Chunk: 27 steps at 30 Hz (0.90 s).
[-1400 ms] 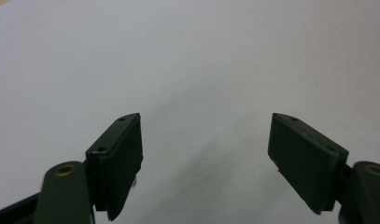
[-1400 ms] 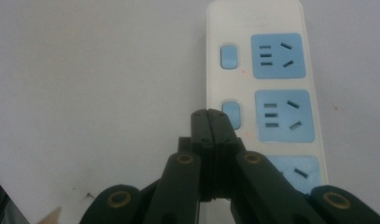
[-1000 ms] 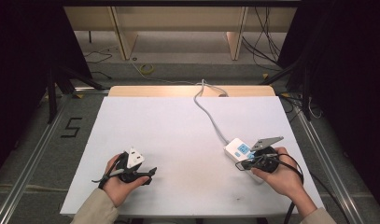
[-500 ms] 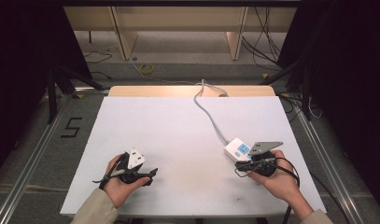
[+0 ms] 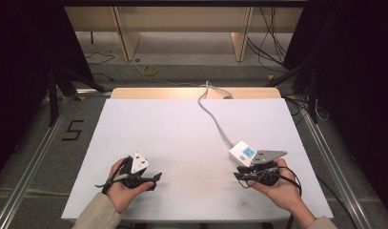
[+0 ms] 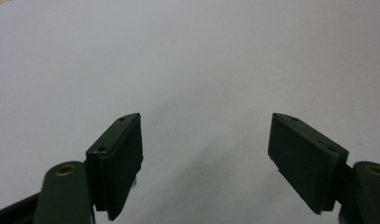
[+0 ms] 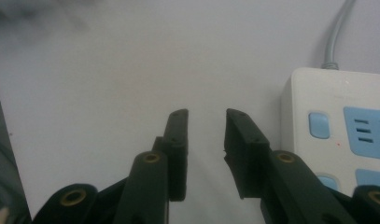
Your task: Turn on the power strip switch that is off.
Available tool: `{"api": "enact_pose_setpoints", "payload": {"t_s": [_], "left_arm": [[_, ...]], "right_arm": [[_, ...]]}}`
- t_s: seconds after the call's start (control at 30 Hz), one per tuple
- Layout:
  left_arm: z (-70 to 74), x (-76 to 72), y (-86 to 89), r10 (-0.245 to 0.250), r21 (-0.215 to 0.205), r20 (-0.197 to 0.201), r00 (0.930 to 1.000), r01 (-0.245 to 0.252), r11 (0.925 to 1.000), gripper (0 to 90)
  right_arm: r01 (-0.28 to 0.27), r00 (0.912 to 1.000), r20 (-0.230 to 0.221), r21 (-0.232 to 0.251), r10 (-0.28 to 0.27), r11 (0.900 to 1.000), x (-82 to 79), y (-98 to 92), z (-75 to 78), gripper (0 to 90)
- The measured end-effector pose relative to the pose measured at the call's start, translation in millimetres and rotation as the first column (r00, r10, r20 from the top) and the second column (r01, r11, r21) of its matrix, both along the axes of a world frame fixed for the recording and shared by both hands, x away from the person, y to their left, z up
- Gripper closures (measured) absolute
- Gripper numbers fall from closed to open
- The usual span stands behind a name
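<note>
White table (image 5: 182, 129) across mid-frame, grey cable (image 5: 215, 119) running down from top centre to white power strip (image 5: 242, 153) at lower right, right gripper (image 5: 244, 175) just below it, jaws narrowly parted on nothing, left gripper (image 5: 153, 177) lower left, jaws spread wide, bare tabletop ahead

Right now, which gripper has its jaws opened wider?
The left gripper: its jaws stand far apart, while the right gripper shows a narrow gap.
</note>
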<state>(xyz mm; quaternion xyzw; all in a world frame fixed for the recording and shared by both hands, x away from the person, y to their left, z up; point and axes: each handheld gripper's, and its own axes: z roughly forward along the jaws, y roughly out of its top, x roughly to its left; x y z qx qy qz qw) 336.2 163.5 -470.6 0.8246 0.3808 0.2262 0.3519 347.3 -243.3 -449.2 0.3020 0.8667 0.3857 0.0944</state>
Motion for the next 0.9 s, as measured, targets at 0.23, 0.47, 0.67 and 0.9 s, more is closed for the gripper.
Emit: {"api": "enact_pose_setpoints", "payload": {"t_s": [0.23, 0.47, 0.67, 0.9], "left_arm": [[0.0, -0.2, 0.1, -0.001, 0.000, 0.000, 1.0000, 0.001, 1.0000, 26.1], [0.1, -0.4, 0.2, -0.004, 0.004, -0.002, 1.0000, 0.004, 1.0000, 26.1], [-0.2, -0.2, -0.1, -0.003, 0.003, -0.002, 1.0000, 0.003, 1.0000, 26.1], [-0.7, 0.6, 0.4, -0.003, 0.006, -0.010, 0.9999, 0.003, 1.0000, 26.1]], "right_arm": [[-0.015, 0.9996, 0.025, 0.021, 0.014, 1.000, -2.6, 1.9, -3.0, 65.1], [-0.037, 0.9983, 0.047, 0.036, 0.036, 0.999, -6.4, 5.9, -8.0, 60.6], [-0.045, 0.9969, 0.068, 0.044, 0.042, 0.998, -7.7, 7.2, -10.1, 56.1], [-0.043, 0.9969, 0.068, 0.059, 0.039, 0.997, -9.3, 7.2, -9.4, 52.2]]}}
